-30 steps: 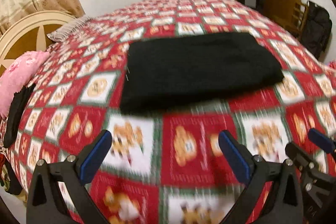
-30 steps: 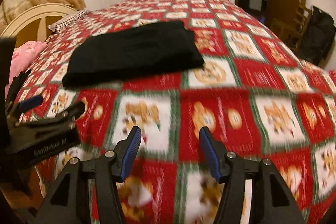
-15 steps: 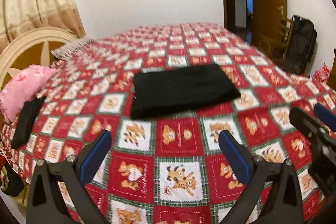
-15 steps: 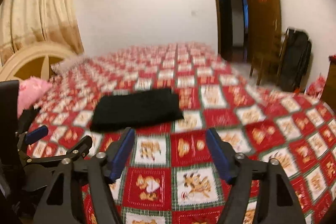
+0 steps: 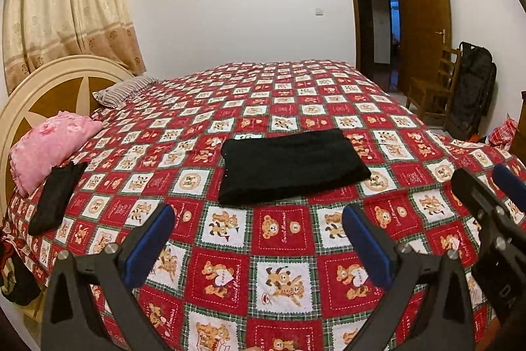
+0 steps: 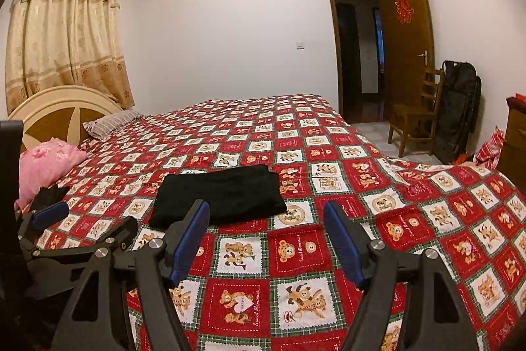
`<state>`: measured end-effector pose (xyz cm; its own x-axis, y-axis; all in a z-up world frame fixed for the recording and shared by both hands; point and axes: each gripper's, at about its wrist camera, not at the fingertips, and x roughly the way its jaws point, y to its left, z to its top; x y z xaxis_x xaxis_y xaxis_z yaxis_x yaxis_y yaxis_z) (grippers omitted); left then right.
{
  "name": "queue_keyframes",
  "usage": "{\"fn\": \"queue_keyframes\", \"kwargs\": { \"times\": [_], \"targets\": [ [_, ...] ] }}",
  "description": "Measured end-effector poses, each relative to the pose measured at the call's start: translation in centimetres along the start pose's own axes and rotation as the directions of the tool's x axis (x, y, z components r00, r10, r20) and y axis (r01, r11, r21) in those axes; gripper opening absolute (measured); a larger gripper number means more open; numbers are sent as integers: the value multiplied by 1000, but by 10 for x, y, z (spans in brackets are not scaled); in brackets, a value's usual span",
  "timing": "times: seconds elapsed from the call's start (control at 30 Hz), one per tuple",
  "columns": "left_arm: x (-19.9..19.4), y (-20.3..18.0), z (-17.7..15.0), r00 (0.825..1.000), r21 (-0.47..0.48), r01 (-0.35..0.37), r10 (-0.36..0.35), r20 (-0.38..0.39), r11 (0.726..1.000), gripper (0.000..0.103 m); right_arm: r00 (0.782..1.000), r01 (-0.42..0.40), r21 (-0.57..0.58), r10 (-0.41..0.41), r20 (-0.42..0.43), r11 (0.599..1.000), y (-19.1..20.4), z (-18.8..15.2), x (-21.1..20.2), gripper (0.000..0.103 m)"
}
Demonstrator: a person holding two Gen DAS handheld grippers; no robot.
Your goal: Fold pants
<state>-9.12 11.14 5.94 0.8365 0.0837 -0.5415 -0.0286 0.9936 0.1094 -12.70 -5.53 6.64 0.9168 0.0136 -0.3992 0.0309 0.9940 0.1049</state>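
pants (image 5: pixel 291 165): folded on bedspread (image 5: pixel 286 252) | left hand-held gripper (image 5: pixel 258 242): released | right hand-held gripper (image 6: pixel 266 239): released

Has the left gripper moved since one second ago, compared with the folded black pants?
Yes. The left gripper has pulled back and up from the folded black pants, which now look smaller and farther away on the bedspread.
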Motion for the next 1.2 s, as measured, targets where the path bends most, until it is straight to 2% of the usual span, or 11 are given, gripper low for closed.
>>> {"fn": "queue_keyframes", "kwargs": {
  "times": [0.47,1.2],
  "targets": [
    [-3,-3,-1,1000,3,20,-20,-1,1000,103,1000,6,-2,-6,15,1000,-1,3,-6,73],
    [-5,4,2,999,-43,54,-54,7,998,103,998,32,-5,-31,58,999,1,12,-19,73]
  ]
}}
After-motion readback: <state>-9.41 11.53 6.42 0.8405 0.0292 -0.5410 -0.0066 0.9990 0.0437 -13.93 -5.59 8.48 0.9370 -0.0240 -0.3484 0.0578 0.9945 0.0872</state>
